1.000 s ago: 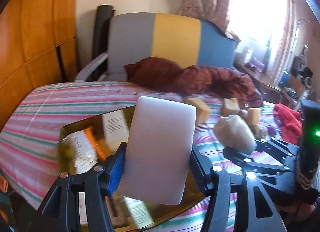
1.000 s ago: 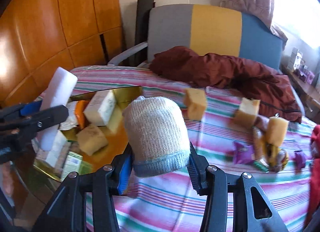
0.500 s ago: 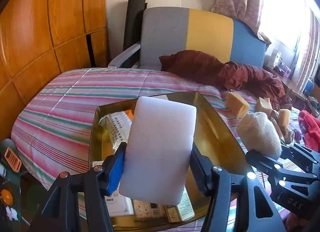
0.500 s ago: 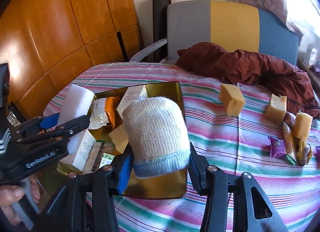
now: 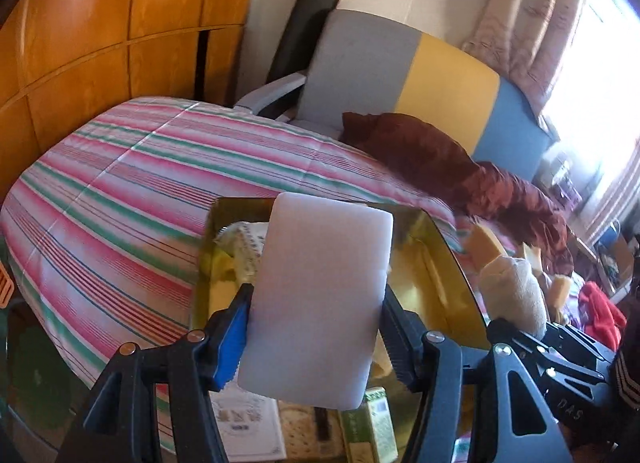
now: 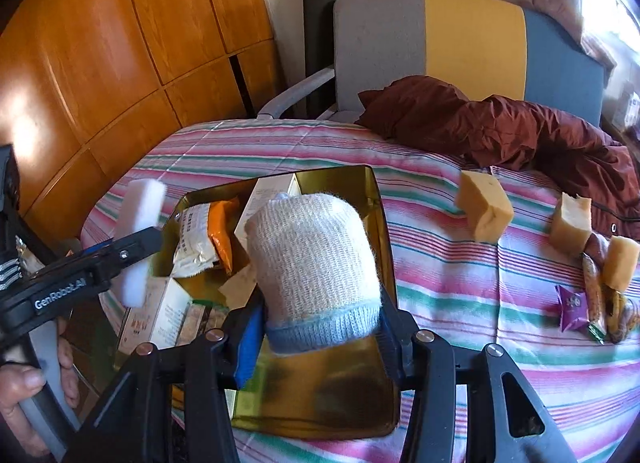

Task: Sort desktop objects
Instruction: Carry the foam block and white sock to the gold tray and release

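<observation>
Holding a smooth white foam block (image 5: 320, 299) in the left gripper (image 5: 316, 327) and a soft knitted sock roll (image 6: 316, 263) in the right gripper (image 6: 320, 327), both over the shiny gold tin tray (image 6: 376, 199) of packets, a person seems about to lower and release them, with spongy yellow cubes (image 6: 486, 207) lying beyond on the striped cloth (image 6: 460, 275).

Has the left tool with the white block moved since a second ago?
Yes. In the right wrist view the left tool and its white block now sit beside the gold tray, no longer over its contents.

Both wrist cams angled down, sharing gold tray (image 5: 436, 263).
</observation>
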